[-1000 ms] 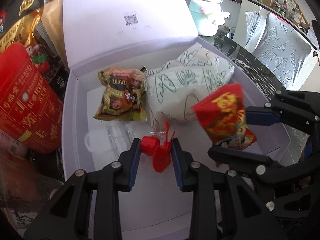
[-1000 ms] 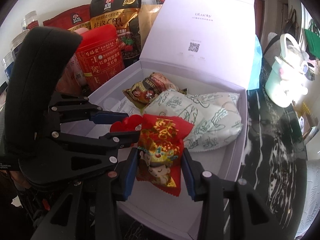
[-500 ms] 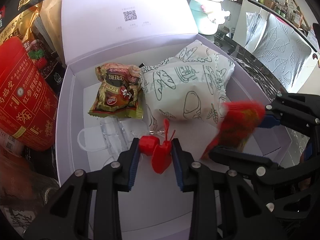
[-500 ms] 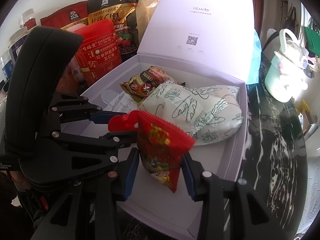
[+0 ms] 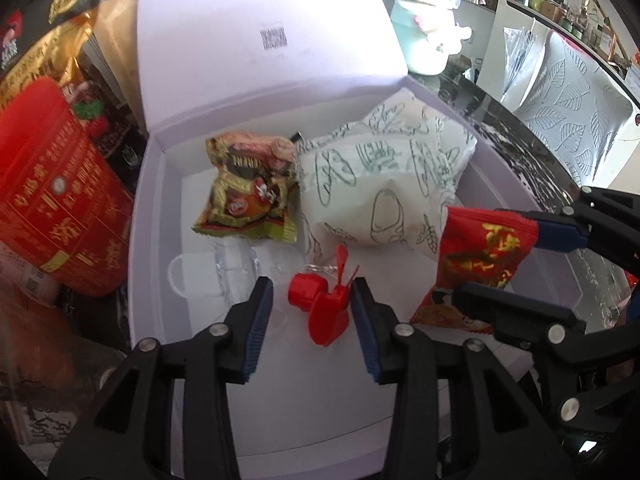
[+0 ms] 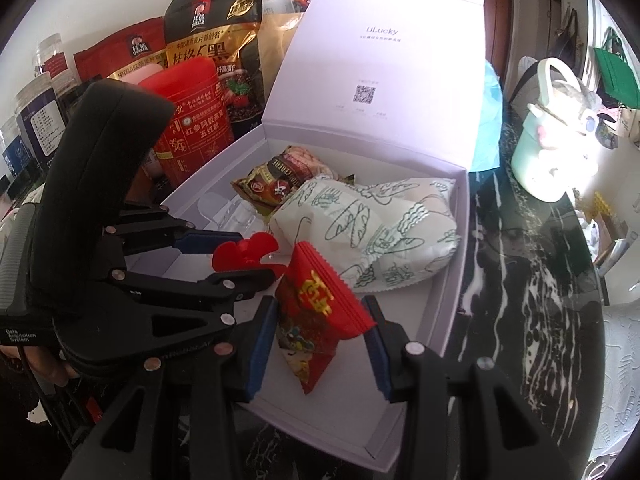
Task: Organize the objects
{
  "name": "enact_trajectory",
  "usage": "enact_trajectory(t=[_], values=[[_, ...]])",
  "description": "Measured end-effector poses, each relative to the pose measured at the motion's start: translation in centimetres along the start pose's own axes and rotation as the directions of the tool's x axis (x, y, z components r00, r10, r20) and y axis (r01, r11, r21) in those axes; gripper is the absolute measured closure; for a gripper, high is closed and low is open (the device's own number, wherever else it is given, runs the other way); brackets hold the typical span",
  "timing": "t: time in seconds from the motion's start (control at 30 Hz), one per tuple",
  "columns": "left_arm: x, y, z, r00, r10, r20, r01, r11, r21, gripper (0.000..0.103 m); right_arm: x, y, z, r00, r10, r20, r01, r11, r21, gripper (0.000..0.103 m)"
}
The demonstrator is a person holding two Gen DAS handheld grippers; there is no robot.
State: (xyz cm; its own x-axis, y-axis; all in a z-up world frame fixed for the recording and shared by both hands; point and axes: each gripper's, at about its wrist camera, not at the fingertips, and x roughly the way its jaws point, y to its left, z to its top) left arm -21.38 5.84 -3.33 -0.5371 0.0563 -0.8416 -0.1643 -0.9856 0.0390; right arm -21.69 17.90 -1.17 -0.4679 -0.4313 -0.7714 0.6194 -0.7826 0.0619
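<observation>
Though crinkly, glossy red snack packet (image 6: 320, 316)

red snack packet (image 6: 320, 320) between right tongs (image 6: 322, 344) over white box (image 6: 452, 264)

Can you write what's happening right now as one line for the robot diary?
left gripper: opening, red clip between jaws | right gripper: shut on red snack packet | both over open white box

Behind the box stand a red canister (image 6: 192, 120) and dark oat bags (image 6: 216, 32); a pale green kettle (image 6: 556, 148) sits on black marble counter (image 6: 532, 280)
</observation>
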Motion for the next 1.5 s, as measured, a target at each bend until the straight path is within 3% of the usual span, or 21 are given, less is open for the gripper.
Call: enact_trajectory(t=[0.43,1.0,1.27,1.5], values=[[-1.4,-0.8,1.2,0.997,0.043,0.064,-0.044,0.999,0.021,0.063,-2.4,-0.5,0.3,0.991,-0.121,0.06,0.121,0.993,0.005,0.06],[-5.2,-1.9,1.1,0.992,0.046,0.117,-0.045,0.999,-0.014,0.062,-6.0,-0.9,-0.2,0.979,-0.171,0.11,0.164,0.984,0.067,0.053],[-8.9,-2.3,0.5,0.982,0.062,0.18,-0.058,0.998,-0.026,0.047,-9.0,-0.2,-0.4,0.968,-0.193,0.16,0.183,0.98,0.078,0.049],[-11.4,-2.2,-0.5,0.972,0.072,0.225,-0.063,0.997,-0.048,0.04,-11.3,0.8,-0.6,0.957,-0.213,0.195,0.202,0.976,0.076,0.041]])
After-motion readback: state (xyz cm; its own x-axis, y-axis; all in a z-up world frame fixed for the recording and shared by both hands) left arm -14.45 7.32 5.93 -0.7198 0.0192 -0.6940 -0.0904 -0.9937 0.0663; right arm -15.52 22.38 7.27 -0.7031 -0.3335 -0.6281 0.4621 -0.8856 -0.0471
